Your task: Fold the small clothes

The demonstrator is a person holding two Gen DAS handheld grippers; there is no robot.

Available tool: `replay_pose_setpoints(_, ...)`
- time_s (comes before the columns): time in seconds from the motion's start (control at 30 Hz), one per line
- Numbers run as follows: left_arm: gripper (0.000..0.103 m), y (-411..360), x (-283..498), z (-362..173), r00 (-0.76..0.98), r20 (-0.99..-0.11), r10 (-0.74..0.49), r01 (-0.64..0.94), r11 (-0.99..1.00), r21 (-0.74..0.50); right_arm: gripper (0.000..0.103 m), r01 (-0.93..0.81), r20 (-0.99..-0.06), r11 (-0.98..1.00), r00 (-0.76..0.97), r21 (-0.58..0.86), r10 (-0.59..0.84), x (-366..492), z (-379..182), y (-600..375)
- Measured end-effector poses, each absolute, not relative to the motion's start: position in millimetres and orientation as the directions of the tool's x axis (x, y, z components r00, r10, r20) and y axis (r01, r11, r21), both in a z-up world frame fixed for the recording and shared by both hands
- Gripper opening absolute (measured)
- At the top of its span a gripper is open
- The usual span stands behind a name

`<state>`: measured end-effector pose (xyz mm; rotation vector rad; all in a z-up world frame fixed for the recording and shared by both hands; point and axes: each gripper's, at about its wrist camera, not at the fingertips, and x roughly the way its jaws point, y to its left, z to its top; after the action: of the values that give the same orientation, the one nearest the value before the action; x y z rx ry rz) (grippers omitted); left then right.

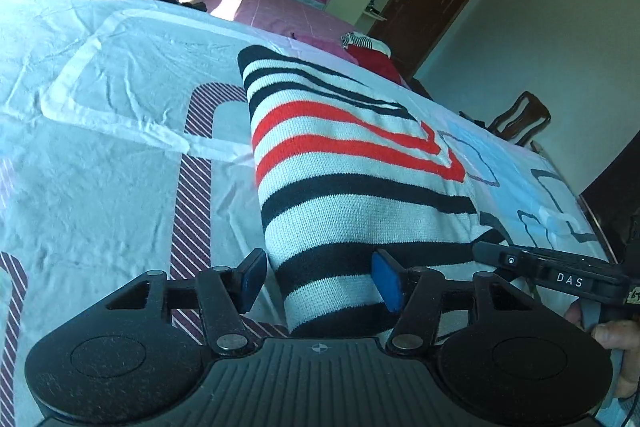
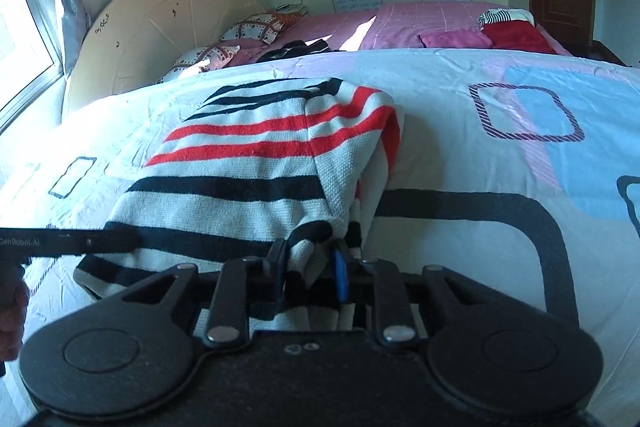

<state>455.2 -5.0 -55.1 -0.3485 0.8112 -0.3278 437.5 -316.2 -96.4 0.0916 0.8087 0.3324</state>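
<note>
Striped knit sweater (image 1: 360, 163), white with black and red bands, lies partly folded on the pale patterned bed sheet (image 1: 100, 147), its near end lifted toward both tools. It looks soft, thick and limp, probably light, so it should drape and sag wherever it is not supported, and the loose knit could stretch if pulled by one point. The left gripper (image 1: 316, 281) stands about half open, its blue pads on either side of the near hem; the fabric sits between them, but neither pad plainly presses it, so I judge it is not gripped. The right gripper (image 2: 310, 267) is nearly closed, pinching a bunched corner of the sweater between its pads. Good holds would be the two near corners of the hem, taken through all layers, so the fold carries over evenly. Farther off, a red garment (image 2: 516, 35) rests on the pink bed.
</note>
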Motion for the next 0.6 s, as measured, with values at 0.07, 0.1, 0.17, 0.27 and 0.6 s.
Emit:
replay_pose_setpoints(0.07,0.058,3,456,-49,0.665,-0.624,-0.41,0.139,0.889,-0.435,0.026,-0.256,-0.68,0.935,0.642,0.245,0.354,437,-89,-322)
replay_pose_setpoints(0.1,0.058,7,460,-48,0.673,-0.614,-0.413,0.131,0.883,-0.45,0.028,-0.249,-0.662,0.926,0.648,0.284,0.377,439,-86,-327)
replay_pose_setpoints(0.17,0.058,15,473,-48,0.677,-0.606,-0.418,0.111,0.872,-0.477,0.033,-0.215,-0.639,0.916,0.663,0.338,0.391,448,-83,-334)
replay_pose_setpoints(0.27,0.059,17,492,-52,0.672,-0.599,-0.436,0.104,0.856,-0.507,0.037,-0.168,-0.658,0.889,0.617,0.427,0.432,471,-98,-339)
replay_pose_setpoints(0.6,0.059,9,514,-60,0.638,-0.618,-0.46,0.116,0.85,-0.513,0.022,-0.185,-0.644,0.862,0.596,0.471,0.48,461,-104,-346)
